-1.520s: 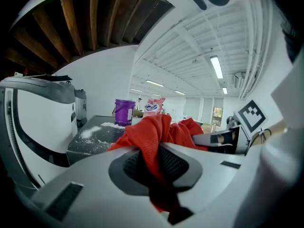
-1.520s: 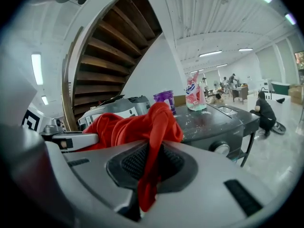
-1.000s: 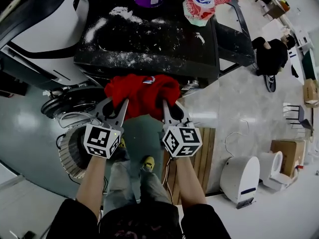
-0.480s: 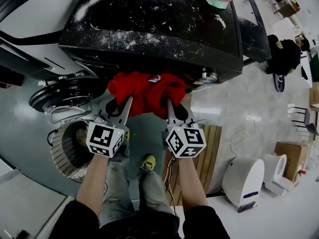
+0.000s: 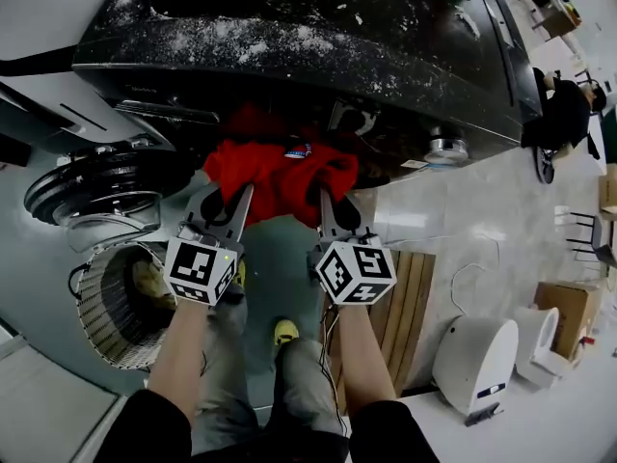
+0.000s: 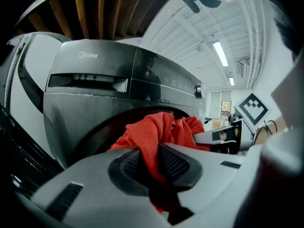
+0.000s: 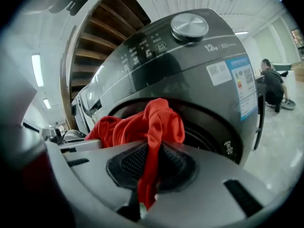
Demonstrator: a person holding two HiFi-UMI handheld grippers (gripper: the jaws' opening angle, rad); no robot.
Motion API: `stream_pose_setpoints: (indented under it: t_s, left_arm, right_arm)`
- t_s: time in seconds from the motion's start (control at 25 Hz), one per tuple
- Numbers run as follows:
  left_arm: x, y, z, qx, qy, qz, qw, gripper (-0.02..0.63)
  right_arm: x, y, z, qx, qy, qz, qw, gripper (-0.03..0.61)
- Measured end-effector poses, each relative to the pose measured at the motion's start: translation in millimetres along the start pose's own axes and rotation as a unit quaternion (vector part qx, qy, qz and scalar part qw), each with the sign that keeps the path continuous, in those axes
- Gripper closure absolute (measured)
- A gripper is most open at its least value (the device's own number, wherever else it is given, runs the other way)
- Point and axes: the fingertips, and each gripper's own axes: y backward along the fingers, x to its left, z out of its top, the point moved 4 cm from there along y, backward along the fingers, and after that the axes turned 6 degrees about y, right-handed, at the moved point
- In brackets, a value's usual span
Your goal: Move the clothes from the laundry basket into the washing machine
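Observation:
A red garment [image 5: 280, 177] hangs bunched between both grippers, right in front of the dark grey washing machine [image 5: 318, 37]. My left gripper [image 5: 228, 201] is shut on the garment's left side; its pads pinch a fold of the red cloth [image 6: 152, 146]. My right gripper [image 5: 331, 204] is shut on the right side, the red cloth [image 7: 154, 137] squeezed between its pads. The machine's round drum opening [image 7: 209, 122] lies directly behind the garment, level with both grippers. The white ribbed laundry basket [image 5: 111, 302] stands on the floor at lower left with something yellowish inside.
The open washer door [image 5: 92, 186] juts out at left above the basket. A wooden pallet [image 5: 405, 297] and a white appliance [image 5: 472, 365] lie at right. A person in black [image 5: 564, 114] crouches at far right. My own legs and yellow shoes [image 5: 284, 333] are below.
Both grippers have sunk with the red garment, from the level of the machine's top edge down to its front and drum opening. The grip on the cloth is unchanged.

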Motion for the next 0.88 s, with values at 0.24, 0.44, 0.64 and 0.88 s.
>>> stream_pose_setpoints:
  t_s: [0.24, 0.44, 0.64, 0.88]
  left_arm:
    - [19, -34, -44, -0.031, -0.003, -0.002, 0.9995, 0.551]
    - [39, -65, -81, -0.055, -0.011, 0.003, 0.9984, 0.551]
    - [61, -103, -97, -0.088, -0.021, 0.012, 0.9958, 0.551]
    - [81, -156, -95, -0.115, -0.055, 0.026, 0.9915, 0.551]
  right_arm:
    - [-16, -35, -38, -0.022, 0.018, 0.007, 1.0, 0.541]
    - [-29, -67, -69, -0.038, 0.026, 0.012, 0.999, 0.541]
    - [-44, -108, -81, -0.067, 0.042, 0.016, 0.997, 0.541]
    - [-60, -159, -78, -0.097, 0.069, 0.005, 0.993, 0.541]
